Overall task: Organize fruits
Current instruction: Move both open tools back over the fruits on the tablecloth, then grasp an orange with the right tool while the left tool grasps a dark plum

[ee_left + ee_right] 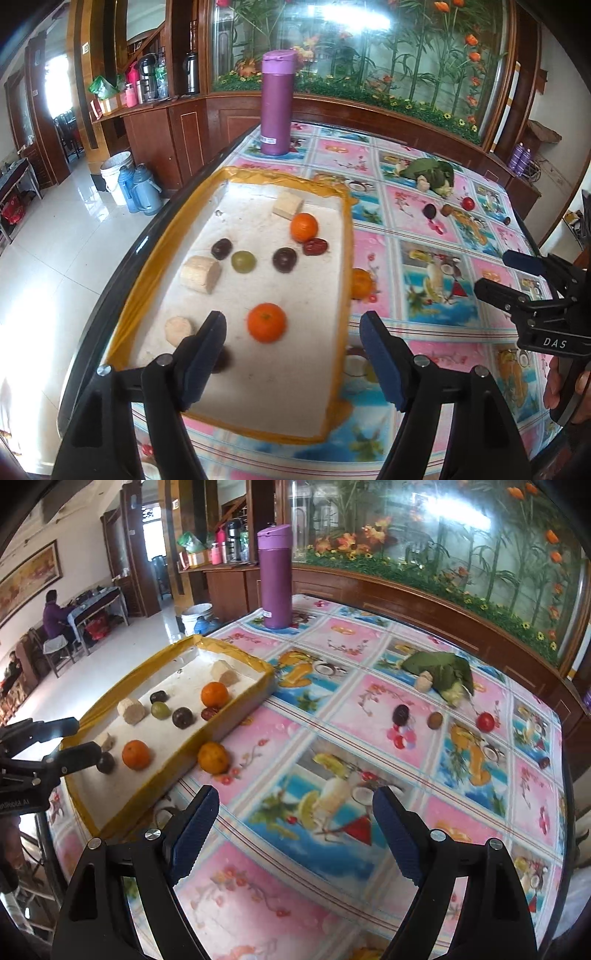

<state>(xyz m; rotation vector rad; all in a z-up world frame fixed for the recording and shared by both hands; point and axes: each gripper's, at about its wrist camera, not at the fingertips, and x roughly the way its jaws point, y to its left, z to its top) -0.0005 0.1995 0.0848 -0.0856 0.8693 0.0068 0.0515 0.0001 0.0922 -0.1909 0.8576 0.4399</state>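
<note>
Rt view only: orange (213, 757) outside tray (236, 722).

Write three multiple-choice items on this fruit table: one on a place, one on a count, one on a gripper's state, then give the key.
1. Where does the tall purple plastic bottle stand?
A. in the tray
B. on the patterned tablecloth beyond the tray
C. on the floor

2. How many round orange tangerines lie inside the white yellow-rimmed tray?
A. two
B. four
C. none

3. How does the right gripper stand?
A. shut on a tangerine
B. shut, empty
C. open, empty

Key: 1 B, the bottle rests on the cloth past the tray's far rim. 2 A, two tangerines lie inside, a third outside. 3 C, its blue pads stand apart over bare cloth.
</note>
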